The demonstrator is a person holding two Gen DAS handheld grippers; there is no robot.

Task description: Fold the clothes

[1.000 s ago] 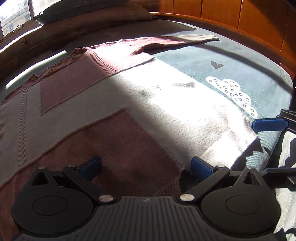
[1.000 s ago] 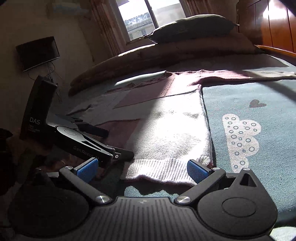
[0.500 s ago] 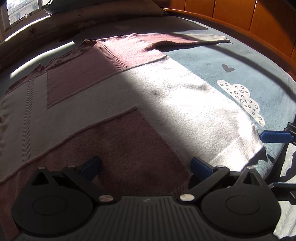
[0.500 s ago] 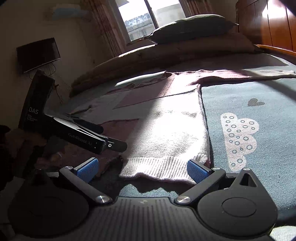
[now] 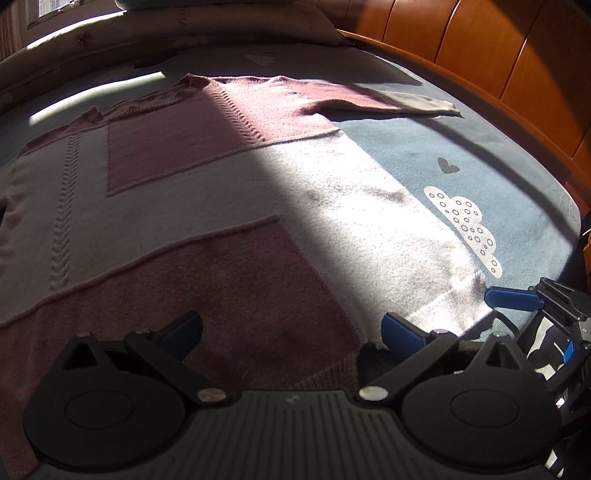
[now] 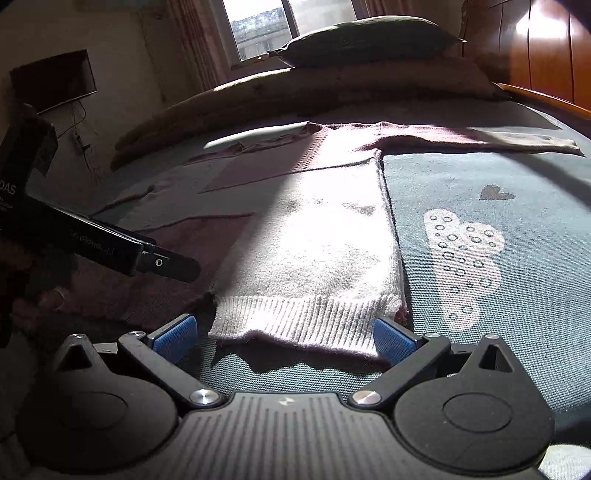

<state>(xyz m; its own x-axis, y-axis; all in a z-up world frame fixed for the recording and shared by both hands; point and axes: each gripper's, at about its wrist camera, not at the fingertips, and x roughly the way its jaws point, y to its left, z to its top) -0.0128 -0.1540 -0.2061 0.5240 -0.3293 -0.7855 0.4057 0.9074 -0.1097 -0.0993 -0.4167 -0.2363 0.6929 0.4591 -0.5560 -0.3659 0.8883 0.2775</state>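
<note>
A pink and cream sweater (image 5: 229, 206) lay spread flat on the blue bedspread (image 5: 491, 155), its far sleeve (image 5: 373, 98) stretched out toward the wooden headboard (image 5: 480, 48). The left gripper (image 5: 291, 332) hung low over the sweater's dark pink hem panel, its blue-padded fingers (image 5: 400, 334) set wide apart with nothing between them. The right gripper (image 6: 284, 338) sat at the ribbed cream hem (image 6: 306, 317), its fingers also spread wide, one on each side of the hem's corner section; whether the pads actually touched the knit was hard to tell from this low angle. Just right of the sweater, a white cloud print (image 6: 463, 258) and a small heart (image 6: 495, 192) marked the bedspread. A pillow (image 6: 365, 40) rested on a folded quilt (image 6: 314, 92) by the window (image 6: 262, 26), half of the bed in sun, half in shadow.
</note>
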